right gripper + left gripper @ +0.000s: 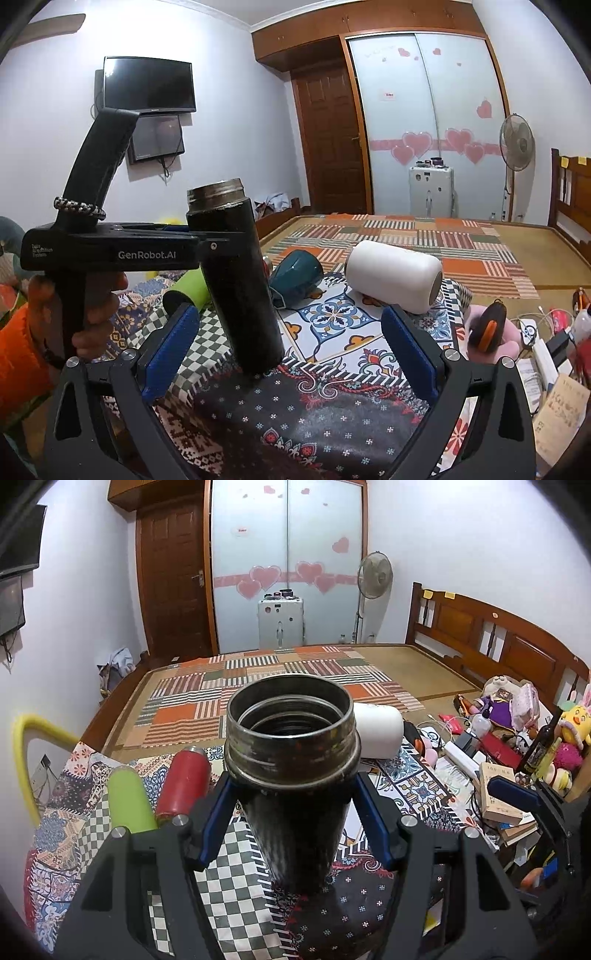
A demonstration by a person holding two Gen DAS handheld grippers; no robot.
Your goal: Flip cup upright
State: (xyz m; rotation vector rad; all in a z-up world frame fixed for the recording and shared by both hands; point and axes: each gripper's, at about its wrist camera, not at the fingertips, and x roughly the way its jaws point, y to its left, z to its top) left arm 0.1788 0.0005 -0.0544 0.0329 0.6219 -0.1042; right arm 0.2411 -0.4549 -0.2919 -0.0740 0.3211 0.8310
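Cup: the dark, open-mouthed flask is pinched just under its metal collar by your left gripper, mouth up, base touching or nearly touching the patterned cloth. From the right wrist view it leans a little, its top tipped toward your left hand, so it is close to upright but not square on its base.

That lean is your main risk. If you let go now, I judge the tall, narrow body could topple, because the cloth beneath it looks soft and uneven. The blue pads grip high on a slick cylinder, so the base can also swing or slip downward if you loosen gradually. Straighten it and press the base flat before releasing.

Your right gripper stands wide apart and holds nothing, just in front of the cup's base, with its left pad near the cup's foot. A careless move there would knock the cup.

Around the cup: a red bottle and a green bottle lie just to its left, a white cup lies on its side behind and to its right, and a teal cup lies behind it. A falling cup would strike one of these. Clutter of books and toys sits well to the cup's right.
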